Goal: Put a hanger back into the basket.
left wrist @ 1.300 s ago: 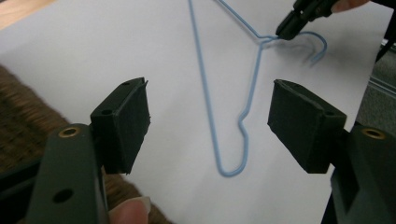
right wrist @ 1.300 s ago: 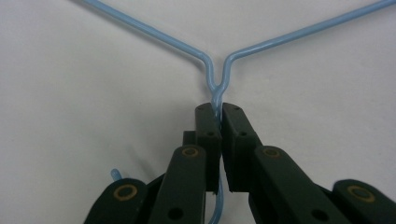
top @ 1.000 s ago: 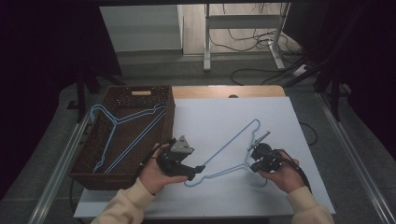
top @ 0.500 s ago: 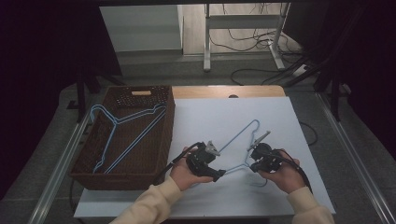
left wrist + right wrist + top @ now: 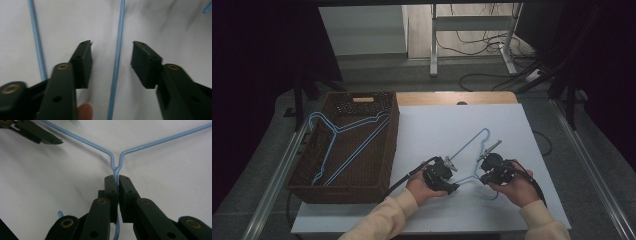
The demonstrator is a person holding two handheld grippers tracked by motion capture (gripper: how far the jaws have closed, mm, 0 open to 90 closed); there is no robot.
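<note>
A blue wire hanger (image 5: 469, 141) lies flat on the white table top (image 5: 437, 125). My right gripper (image 5: 481, 176) is shut on the hanger's twisted neck (image 5: 115, 173), where the two shoulder wires (image 5: 85, 143) meet. My left gripper (image 5: 453, 180) sits just left of it, low over the table. Its jaws have just been closing and straddle one straight hanger wire (image 5: 120, 25). The pads (image 5: 85, 60) stand apart from that wire, so my left gripper (image 5: 111, 44) is open. A second hanger wire (image 5: 37, 42) runs outside the left jaw. A left jaw tip (image 5: 37, 135) shows in the right gripper view.
A dark wicker basket (image 5: 392, 145) stands at the table's left and holds blue hangers (image 5: 347, 130). A wooden strip (image 5: 452, 97) runs along the far edge. Beyond it are a metal stand (image 5: 434, 45) and floor cables. The left gripper's cable (image 5: 407, 177) trails toward the basket.
My left gripper has moved right, away from the basket, and dropped over the hanger beside my right gripper. Its jaws have narrowed around a wire. The right gripper has stayed put.
</note>
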